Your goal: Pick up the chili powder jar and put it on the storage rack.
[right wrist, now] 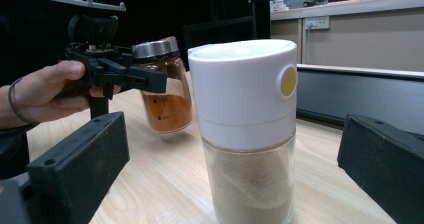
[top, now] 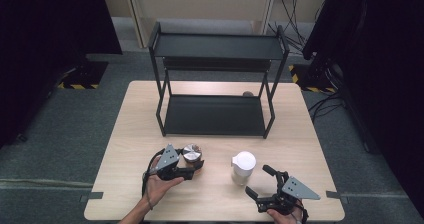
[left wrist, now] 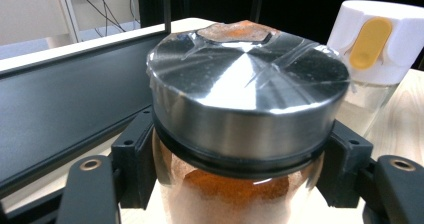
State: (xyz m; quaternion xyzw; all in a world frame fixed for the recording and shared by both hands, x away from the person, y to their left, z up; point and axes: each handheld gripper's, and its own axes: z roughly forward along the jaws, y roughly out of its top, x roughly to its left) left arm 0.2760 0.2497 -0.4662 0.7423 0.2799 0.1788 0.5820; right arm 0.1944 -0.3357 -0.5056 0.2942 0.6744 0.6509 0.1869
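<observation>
A glass spice jar (top: pixel 191 154) of orange powder with a metal lid is clamped in my left gripper (top: pixel 196 166). In the left gripper view both jaws press the jar (left wrist: pixel 245 99) just below its lid. The right gripper view shows this jar (right wrist: pixel 165 96) tilted and lifted slightly off the table, held by the left gripper (right wrist: pixel 145 79). A white-capped jar (top: pixel 243 167) of pale powder stands upright on the table. My right gripper (top: pixel 259 182) is open just in front of it, and this jar (right wrist: pixel 245 114) stands between the spread jaws without touching them.
A black two-tier metal rack (top: pixel 215 46) stands at the back of the wooden table (top: pixel 135 134); its lower shelf (top: pixel 215 115) is bare. A small brown object (top: pixel 247 93) lies behind the rack. Cables run on the floor at the far right.
</observation>
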